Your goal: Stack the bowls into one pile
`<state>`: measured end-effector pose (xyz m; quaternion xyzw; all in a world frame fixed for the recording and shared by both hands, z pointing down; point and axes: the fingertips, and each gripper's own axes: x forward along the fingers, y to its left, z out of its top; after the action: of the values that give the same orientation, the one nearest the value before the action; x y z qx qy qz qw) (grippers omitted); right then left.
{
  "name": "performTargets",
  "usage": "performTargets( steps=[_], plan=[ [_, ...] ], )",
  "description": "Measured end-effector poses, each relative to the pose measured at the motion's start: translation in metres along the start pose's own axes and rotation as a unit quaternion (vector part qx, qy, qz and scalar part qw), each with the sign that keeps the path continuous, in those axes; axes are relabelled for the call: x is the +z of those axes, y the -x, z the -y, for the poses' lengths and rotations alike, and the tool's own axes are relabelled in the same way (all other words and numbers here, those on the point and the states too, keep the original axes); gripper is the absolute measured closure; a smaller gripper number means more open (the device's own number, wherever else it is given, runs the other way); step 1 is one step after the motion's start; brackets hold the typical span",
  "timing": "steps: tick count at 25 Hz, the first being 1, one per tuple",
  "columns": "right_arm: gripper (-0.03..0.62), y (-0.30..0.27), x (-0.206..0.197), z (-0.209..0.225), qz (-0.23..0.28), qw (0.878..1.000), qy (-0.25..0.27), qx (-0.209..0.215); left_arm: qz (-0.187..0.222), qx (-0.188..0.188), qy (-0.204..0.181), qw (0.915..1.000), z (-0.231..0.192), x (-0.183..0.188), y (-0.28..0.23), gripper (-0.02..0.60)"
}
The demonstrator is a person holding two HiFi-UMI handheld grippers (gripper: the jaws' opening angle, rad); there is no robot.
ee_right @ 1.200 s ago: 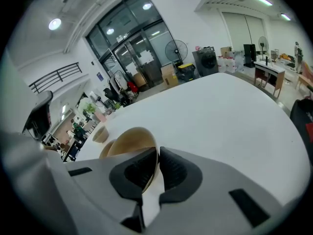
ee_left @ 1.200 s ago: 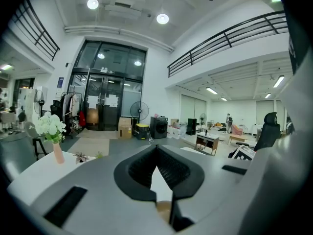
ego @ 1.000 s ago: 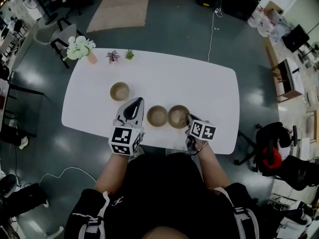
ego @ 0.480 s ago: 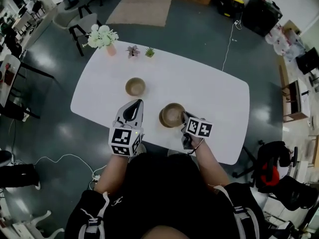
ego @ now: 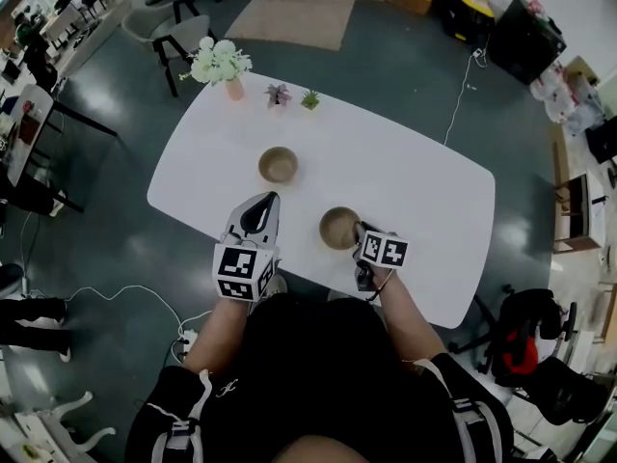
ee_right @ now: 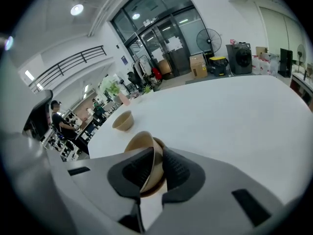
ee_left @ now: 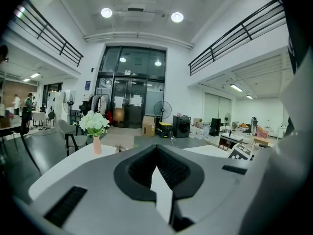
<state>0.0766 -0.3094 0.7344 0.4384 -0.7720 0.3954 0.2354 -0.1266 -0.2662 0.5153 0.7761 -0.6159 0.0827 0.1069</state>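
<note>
Two tan bowls sit nested as one stack (ego: 339, 228) near the front edge of the white table (ego: 415, 181). A third tan bowl (ego: 278, 165) stands alone farther back and to the left. My right gripper (ego: 356, 231) is at the stack's right rim. In the right gripper view the stack's (ee_right: 139, 143) rim stands between the opening jaws of my right gripper (ee_right: 156, 153), and the lone bowl (ee_right: 122, 121) lies beyond. My left gripper (ego: 271, 197) hovers left of the stack, shut and empty. The left gripper view shows the left gripper (ee_left: 156, 148) with its tips together.
A pink vase of white flowers (ego: 222, 66) and two small potted plants (ego: 279, 94) (ego: 309, 99) stand at the table's far left edge. A chair (ego: 178, 35) is behind that corner. A black office chair (ego: 525, 336) is on the right, and cables lie on the floor.
The right gripper carried its bowl left and set it into the middle bowl, so two separate bowls are now one stack. Its jaws have parted. The left gripper drifted along with nothing in it.
</note>
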Motion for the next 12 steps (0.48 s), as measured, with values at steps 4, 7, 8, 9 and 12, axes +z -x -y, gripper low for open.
performTargets(
  steps=[4, 7, 8, 9, 12],
  plan=[
    [0.492, 0.001, 0.005, 0.001, 0.010, 1.000, 0.027, -0.005, 0.000, -0.006, -0.001, 1.0000, 0.002, 0.002, -0.007, 0.569],
    [0.487, 0.010, 0.020, -0.002, 0.044, 0.999, 0.032, -0.001, 0.004, -0.016, -0.003, 0.9999, 0.006, 0.007, -0.013, 0.569],
    [0.487, 0.014, 0.029, -0.004, 0.064, 0.997, 0.034, 0.001, 0.006, -0.020, -0.003, 0.9998, 0.007, 0.009, -0.016, 0.569],
    [0.487, 0.020, 0.039, -0.005, 0.088, 0.995, 0.039, 0.001, 0.007, -0.025, -0.004, 0.9997, 0.009, 0.012, -0.019, 0.569],
    [0.510, 0.051, 0.077, -0.009, 0.174, 0.982, 0.070, -0.018, 0.012, -0.041, -0.008, 0.9991, 0.019, 0.018, -0.028, 0.569]
  ],
)
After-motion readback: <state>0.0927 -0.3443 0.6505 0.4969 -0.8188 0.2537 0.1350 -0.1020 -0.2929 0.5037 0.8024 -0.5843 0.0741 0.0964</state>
